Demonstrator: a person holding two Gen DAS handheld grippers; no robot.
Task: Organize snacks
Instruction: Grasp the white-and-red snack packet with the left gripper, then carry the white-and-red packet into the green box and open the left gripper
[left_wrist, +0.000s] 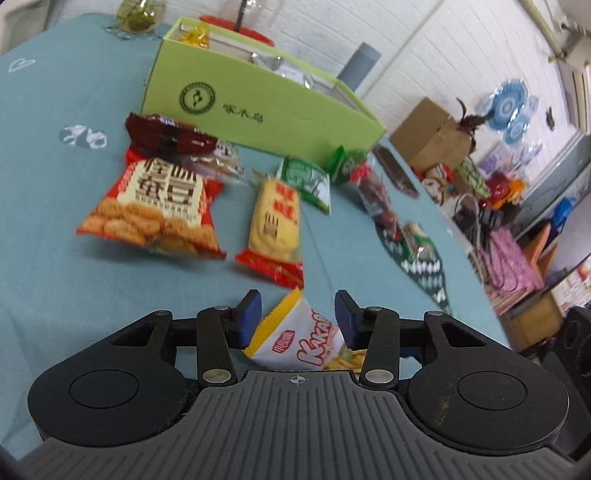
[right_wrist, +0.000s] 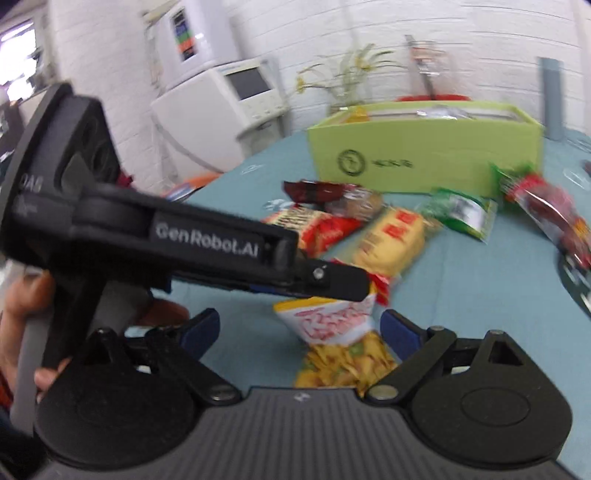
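Left gripper: jaws apart, blue pads either side of the white-and-yellow chip bag; whether the pads press the bag cannot be told. Right gripper: jaws spread wide, the same chip bag lying between them, pads clear of it. Ahead of both: yellow cracker packet, red biscuit packet, green packet, all on the teal tablecloth. Beyond these: green box, open-topped, snacks inside.
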